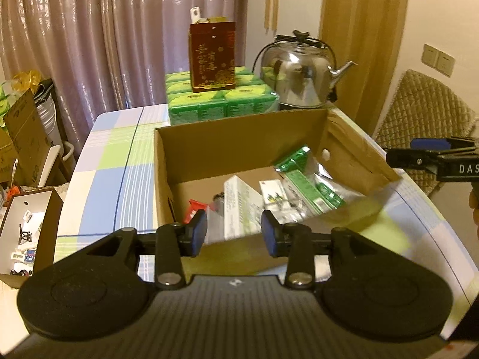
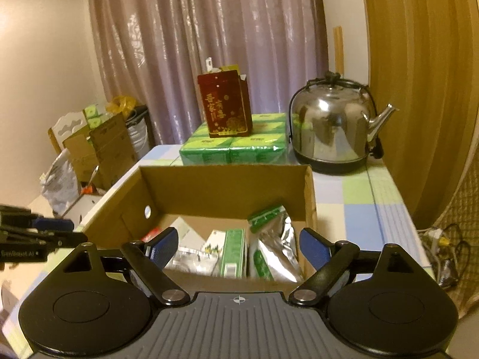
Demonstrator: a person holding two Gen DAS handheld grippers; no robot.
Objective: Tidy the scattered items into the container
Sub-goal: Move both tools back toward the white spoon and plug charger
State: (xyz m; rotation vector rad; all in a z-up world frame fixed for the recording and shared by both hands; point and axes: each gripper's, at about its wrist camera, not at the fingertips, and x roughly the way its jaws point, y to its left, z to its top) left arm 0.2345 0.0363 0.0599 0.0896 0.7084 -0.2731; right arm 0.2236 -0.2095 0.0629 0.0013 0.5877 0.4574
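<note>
An open cardboard box (image 1: 233,140) (image 2: 221,185) stands on the checked tablecloth. Inside lie a green and silver foil pouch (image 1: 302,173) (image 2: 275,251), a white and green carton (image 1: 242,206) (image 2: 233,251), clear sachets (image 1: 278,203) and a small red packet (image 1: 194,206). My left gripper (image 1: 233,233) hovers at the box's near edge, its blue pads apart with nothing pressed between them. My right gripper (image 2: 236,245) hangs over the box's near side with its jaws wide and empty. Each gripper shows at the edge of the other's view: the right gripper (image 1: 434,161), the left gripper (image 2: 36,236).
Behind the box sit green tissue packs (image 1: 221,101) (image 2: 233,146) with a red carton (image 1: 212,56) (image 2: 224,104) on top, and a steel kettle (image 1: 299,74) (image 2: 332,128). Cardboard boxes (image 1: 24,140) stand on the floor left of the table. A cushioned chair (image 1: 425,119) is at the right.
</note>
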